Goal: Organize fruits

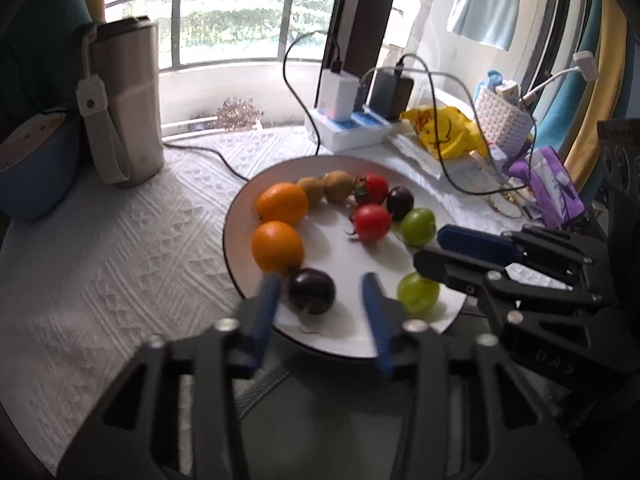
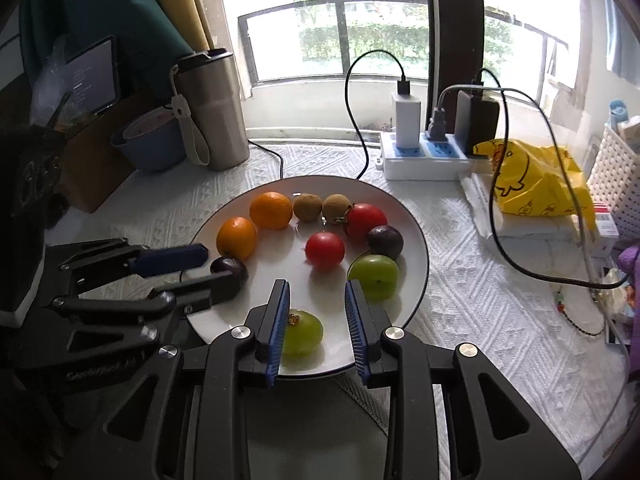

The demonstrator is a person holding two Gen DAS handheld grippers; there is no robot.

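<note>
A white plate point(image 1: 344, 252) point(image 2: 412, 240) holds two oranges point(image 1: 278, 245), two brown kiwis point(image 1: 338, 186), two red tomatoes point(image 1: 372, 222), two dark plums and two green grapes. My left gripper point(image 1: 322, 286) is open, its fingers either side of a dark plum point(image 1: 311, 290) at the plate's near edge; it also shows in the right wrist view point(image 2: 218, 268). My right gripper point(image 2: 318, 294) is open over a green grape point(image 2: 302, 332); it also shows in the left wrist view point(image 1: 430, 248) next to that grape point(image 1: 418, 291).
A steel tumbler point(image 2: 216, 112) and a blue bowl point(image 2: 150, 144) stand at the back left. A power strip point(image 2: 424, 156) with chargers and cables, a yellow bag point(image 2: 532, 180) and a white basket point(image 2: 616, 184) crowd the back right. A white textured cloth point(image 1: 120, 264) covers the table.
</note>
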